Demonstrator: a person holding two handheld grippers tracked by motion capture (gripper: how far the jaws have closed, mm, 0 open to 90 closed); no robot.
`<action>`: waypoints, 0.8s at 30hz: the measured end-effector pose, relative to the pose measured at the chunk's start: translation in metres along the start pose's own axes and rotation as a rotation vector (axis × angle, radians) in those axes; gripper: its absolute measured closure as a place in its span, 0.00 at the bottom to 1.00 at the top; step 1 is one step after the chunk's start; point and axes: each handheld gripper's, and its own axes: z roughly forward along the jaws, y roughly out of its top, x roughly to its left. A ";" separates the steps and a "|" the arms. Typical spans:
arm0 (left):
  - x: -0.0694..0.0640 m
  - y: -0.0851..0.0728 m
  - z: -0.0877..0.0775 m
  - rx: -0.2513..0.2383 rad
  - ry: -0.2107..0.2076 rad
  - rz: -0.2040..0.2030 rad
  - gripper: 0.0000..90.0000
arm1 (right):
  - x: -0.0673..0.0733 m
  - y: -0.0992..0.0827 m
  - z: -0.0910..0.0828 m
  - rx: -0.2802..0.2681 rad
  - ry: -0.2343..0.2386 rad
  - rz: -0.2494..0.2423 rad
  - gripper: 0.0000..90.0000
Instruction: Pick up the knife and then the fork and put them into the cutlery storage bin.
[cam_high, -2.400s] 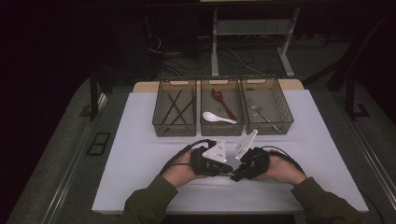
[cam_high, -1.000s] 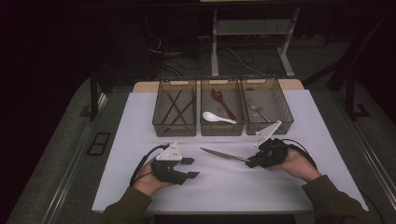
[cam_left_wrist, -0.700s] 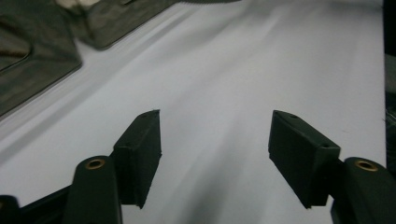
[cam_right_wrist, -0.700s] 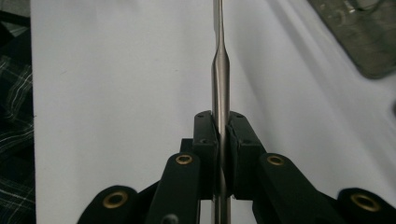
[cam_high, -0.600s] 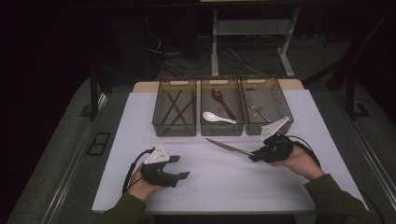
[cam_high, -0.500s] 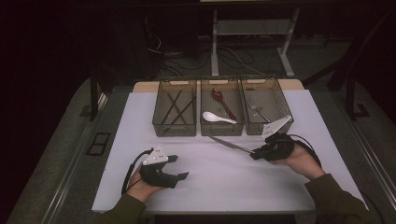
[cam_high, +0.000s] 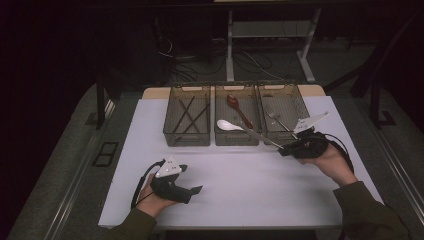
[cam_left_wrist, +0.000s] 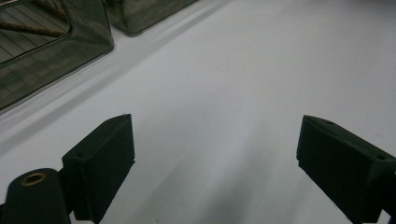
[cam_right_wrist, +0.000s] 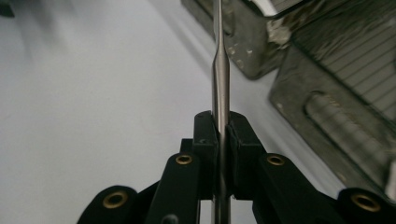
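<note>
- Item: metal knife (cam_high: 260, 136), a slim steel table piece. I have it in the right gripper (cam_high: 286, 149), held off the bench (cam_high: 250, 200) with its blade reaching left and far, over the near rim of the middle bin (cam_high: 236, 140).
- Handling, as I judge it: light, fully stiff, polished and therefore slippery. It will not bend or break, but it could swivel between the pads if bumped.
- Hold: the right gripper view has the jaws closed tight on the round handle (cam_right_wrist: 220, 74), pads flat on either side. A hold nearer the balance point would steady the long overhang.
- Left gripper (cam_high: 192, 190): near left of the bench, jaws just opened wide, with nothing between them; bare white surface ahead.
- Middle bin contents: white spoon (cam_high: 228, 125) and a brown spoon (cam_high: 239, 108).
- Right bin (cam_high: 282, 107): a metal fork (cam_high: 276, 119), just beside the knife's path.
- Left bin (cam_high: 188, 117): dark chopsticks (cam_high: 190, 112).
- Note: the bin walls look thin, so the blade tip should clear the rim rather than rap it.
</note>
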 end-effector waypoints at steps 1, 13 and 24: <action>0.000 0.000 0.000 0.000 -0.001 -0.001 0.10 | -0.002 0.001 -0.002 -0.006 -0.006 0.009 0.92; -0.001 0.000 0.003 0.002 -0.010 -0.017 0.00 | -0.033 0.009 -0.028 -0.089 -0.088 0.088 0.92; -0.002 0.000 0.002 0.008 -0.016 -0.009 0.00 | -0.066 0.025 -0.027 -0.072 -0.163 0.168 0.92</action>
